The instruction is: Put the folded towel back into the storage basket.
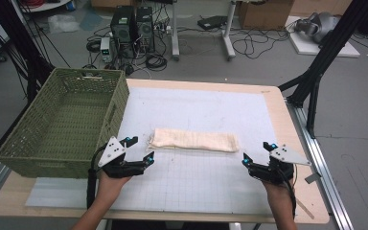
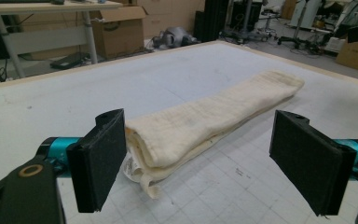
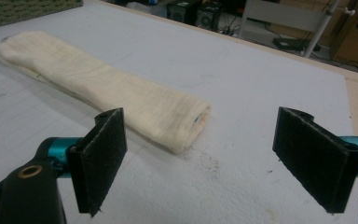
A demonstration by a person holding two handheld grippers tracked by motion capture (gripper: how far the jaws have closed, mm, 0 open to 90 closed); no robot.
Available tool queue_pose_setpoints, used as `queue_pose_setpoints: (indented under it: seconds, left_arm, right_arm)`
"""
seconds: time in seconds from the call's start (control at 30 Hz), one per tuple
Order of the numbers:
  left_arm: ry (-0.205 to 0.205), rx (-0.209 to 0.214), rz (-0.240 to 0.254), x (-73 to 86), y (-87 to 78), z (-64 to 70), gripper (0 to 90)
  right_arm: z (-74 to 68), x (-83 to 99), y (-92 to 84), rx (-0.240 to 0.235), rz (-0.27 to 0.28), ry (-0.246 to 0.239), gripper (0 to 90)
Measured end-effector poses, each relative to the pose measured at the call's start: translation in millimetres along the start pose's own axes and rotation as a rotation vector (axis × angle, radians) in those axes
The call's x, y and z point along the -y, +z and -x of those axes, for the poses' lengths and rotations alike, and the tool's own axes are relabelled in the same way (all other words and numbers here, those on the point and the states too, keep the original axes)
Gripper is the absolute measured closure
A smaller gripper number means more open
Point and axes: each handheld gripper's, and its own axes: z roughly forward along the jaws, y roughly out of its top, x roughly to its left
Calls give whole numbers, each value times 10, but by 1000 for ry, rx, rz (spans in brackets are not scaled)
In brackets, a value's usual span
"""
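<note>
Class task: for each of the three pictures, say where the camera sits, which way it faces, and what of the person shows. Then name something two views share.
High view: above the person's side, facing forward and down on the table; forearms and both open grippers show.
Left gripper view: on the left gripper, facing the towel's near end.
Right gripper view: on the right gripper, facing the towel's other end.
Shared: the towel.

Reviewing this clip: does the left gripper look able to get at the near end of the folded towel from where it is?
Probably yes. The left gripper is open and sits just short of the folded towel, whose end lies between its spread jaws in the left gripper view, with bare mat between them. The green basket stands off to the side.
</note>
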Motion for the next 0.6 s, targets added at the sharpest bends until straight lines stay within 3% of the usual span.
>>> queue_pose_setpoints:
  seconds: [0.4, 0.6]
  left_arm:
    - [-36, 37, -26, -134, 30, -1, 191]
    - [-22, 67, -35, -215, 56, 39, 190]
  right_arm:
    - [9, -2, -5, -7, -4, -2, 162]
    - [13, -1, -7, -3, -8, -3, 164]
